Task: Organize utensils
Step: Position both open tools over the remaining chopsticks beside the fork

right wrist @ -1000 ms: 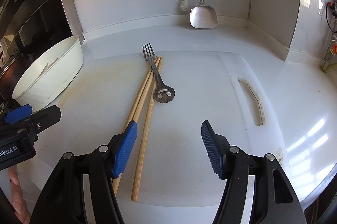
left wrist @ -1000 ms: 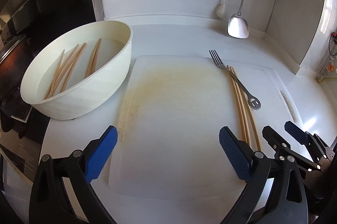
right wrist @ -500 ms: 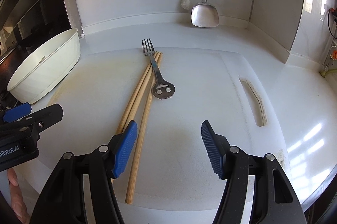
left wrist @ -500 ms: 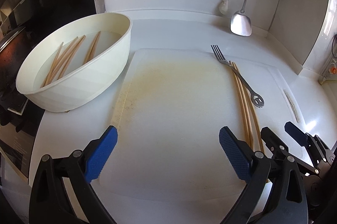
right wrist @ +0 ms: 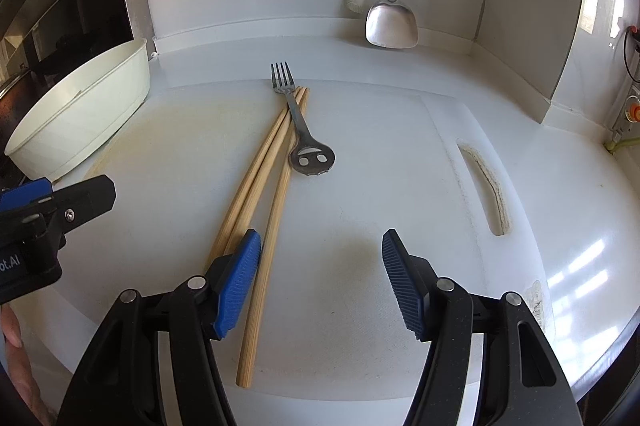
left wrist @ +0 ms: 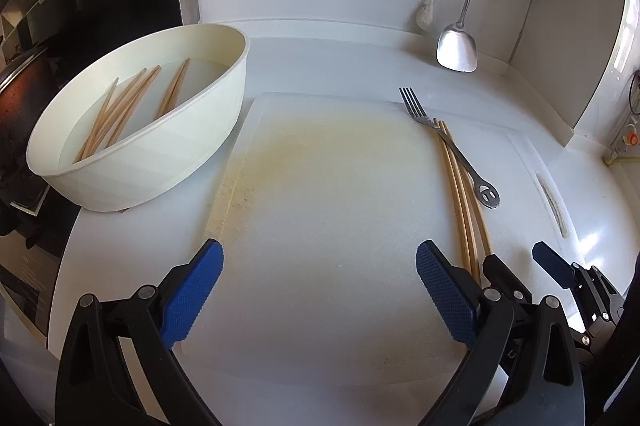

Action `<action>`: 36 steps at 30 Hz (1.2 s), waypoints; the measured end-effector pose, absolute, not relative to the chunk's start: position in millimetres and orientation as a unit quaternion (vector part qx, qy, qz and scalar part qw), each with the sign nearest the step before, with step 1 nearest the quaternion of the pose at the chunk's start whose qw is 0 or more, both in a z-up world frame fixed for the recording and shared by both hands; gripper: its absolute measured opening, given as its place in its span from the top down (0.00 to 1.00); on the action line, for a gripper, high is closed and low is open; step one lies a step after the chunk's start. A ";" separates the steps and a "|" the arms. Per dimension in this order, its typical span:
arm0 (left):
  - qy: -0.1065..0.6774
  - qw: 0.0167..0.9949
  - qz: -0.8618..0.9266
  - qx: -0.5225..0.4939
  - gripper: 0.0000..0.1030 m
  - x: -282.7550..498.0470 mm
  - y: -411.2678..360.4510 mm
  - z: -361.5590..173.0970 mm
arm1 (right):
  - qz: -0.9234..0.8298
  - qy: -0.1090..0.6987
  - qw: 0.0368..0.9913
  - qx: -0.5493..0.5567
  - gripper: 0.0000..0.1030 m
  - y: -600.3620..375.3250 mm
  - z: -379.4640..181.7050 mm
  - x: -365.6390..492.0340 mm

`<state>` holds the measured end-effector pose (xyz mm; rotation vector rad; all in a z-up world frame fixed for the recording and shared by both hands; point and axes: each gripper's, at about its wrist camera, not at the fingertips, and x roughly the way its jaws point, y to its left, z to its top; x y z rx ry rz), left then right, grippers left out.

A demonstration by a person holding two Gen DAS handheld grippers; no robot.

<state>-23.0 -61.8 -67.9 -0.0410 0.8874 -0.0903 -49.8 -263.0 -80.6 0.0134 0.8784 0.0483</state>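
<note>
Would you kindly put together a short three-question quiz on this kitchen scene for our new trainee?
1. True or false: the fork lies across the loose chopsticks on the cutting board.
2. Multiple choice: what does the white oval basin hold? A) spoons B) chopsticks C) nothing
3. Fill the gap: both the left gripper and the right gripper have their jaws ____.

Key: 1 true; 2 B; 3 open, with nothing held.
</note>
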 end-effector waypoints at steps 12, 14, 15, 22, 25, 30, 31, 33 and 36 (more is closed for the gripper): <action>0.435 0.897 -0.077 0.000 0.07 -15.8 -90.9 -80.5 | 0.007 0.419 0.908 0.013 0.42 -281.9 -81.5 -47.7; 0.442 0.892 -0.093 -0.003 0.07 -13.3 -96.7 -84.2 | 0.012 0.420 0.907 0.021 0.42 -286.9 -82.4 -46.1; 0.446 0.890 -0.097 -0.006 0.07 -12.4 -99.1 -86.1 | 0.015 0.421 0.907 0.022 0.42 -289.2 -82.2 -45.2; 0.449 0.887 -0.110 -0.001 0.07 -8.5 -114.6 -91.6 | 0.020 0.420 0.907 0.022 0.42 -299.5 -82.9 -44.3; 0.450 0.885 -0.117 0.000 0.07 -8.1 -119.1 -93.0 | 0.013 0.416 0.909 0.023 0.42 -304.8 -84.4 -45.7; 0.449 0.885 -0.122 -0.003 0.07 -6.2 -121.0 -94.7 | 0.015 0.413 0.910 0.025 0.42 -310.5 -86.4 -45.7; 0.449 0.885 -0.123 -0.003 0.07 -5.9 -121.0 -94.7 | 0.016 0.413 0.910 0.025 0.42 -311.0 -86.3 -46.0; 0.448 0.885 -0.126 -0.005 0.07 -5.6 -121.7 -94.8 | 0.016 0.412 0.910 0.027 0.42 -313.5 -86.2 -46.7; 0.453 0.883 -0.127 -0.010 0.07 -4.0 -122.7 -96.6 | 0.016 0.411 0.911 0.027 0.42 -316.0 -86.4 -47.2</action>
